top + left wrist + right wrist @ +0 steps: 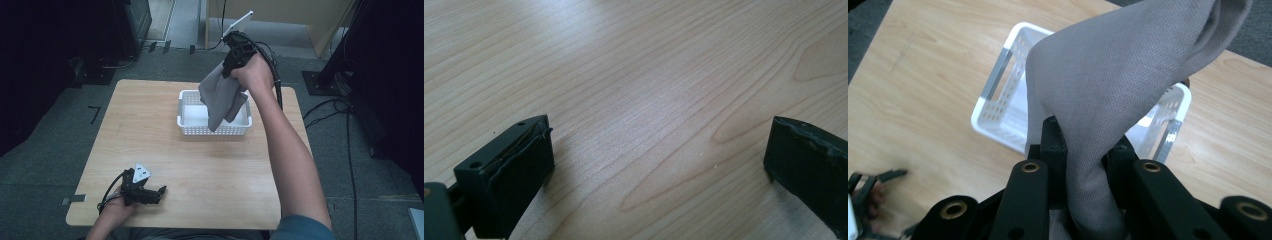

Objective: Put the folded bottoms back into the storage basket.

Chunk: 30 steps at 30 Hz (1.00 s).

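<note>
While my right tool (231,67) is raised above the far side of the bench (150,130), its jaws are clamped on a grey cloth (220,97), which hangs down from them over the white basket (190,127). In the right gripper view the cloth (1108,90) runs up between the two black jaws and drapes across the basket (998,95) below. The cloth's lower end dangles inside or just above the basket; I cannot tell which. My left tool (161,190) rests low on the near left part of the bench, well apart from the basket. Its jaws stand wide apart and hold nothing, with bare wood (649,100) between them.
</note>
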{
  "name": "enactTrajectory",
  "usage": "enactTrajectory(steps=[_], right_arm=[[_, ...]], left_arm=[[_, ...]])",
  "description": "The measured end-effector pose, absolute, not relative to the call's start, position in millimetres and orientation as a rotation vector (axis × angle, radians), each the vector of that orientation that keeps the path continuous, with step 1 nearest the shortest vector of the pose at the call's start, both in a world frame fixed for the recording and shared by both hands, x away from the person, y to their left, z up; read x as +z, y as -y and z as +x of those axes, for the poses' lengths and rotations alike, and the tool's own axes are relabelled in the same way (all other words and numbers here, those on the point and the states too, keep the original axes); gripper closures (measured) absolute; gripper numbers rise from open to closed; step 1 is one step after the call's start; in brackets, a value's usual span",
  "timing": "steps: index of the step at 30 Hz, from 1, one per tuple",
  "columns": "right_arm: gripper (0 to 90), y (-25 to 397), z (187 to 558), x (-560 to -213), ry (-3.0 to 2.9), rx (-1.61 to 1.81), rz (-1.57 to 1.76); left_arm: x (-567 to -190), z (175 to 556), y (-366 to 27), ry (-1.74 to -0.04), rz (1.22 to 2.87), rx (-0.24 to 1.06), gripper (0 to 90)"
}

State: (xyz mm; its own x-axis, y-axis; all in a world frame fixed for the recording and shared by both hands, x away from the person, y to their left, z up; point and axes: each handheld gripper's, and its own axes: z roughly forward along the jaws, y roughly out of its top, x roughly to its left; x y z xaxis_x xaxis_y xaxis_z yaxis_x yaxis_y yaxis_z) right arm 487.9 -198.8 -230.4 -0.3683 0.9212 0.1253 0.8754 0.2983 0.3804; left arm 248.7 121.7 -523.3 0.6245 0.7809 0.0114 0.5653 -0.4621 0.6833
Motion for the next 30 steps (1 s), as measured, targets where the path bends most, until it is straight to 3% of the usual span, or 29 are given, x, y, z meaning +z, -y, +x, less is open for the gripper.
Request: enactTrajectory(steps=[18, 30], right_arm=[[77.0, 138.0, 536.4, -288.2, -2.424, 0.592, 1.747], [76.7, 179.2, 536.6, -353.0, -2.326, 0.750, 1.856]], left_arm=[[-523.4, 248.5, -121.3, -1.054, 2.193, 0.428, 0.0], [-523.4, 248.6, -120.9, -1.045, 2.195, 0.425, 0.0]])
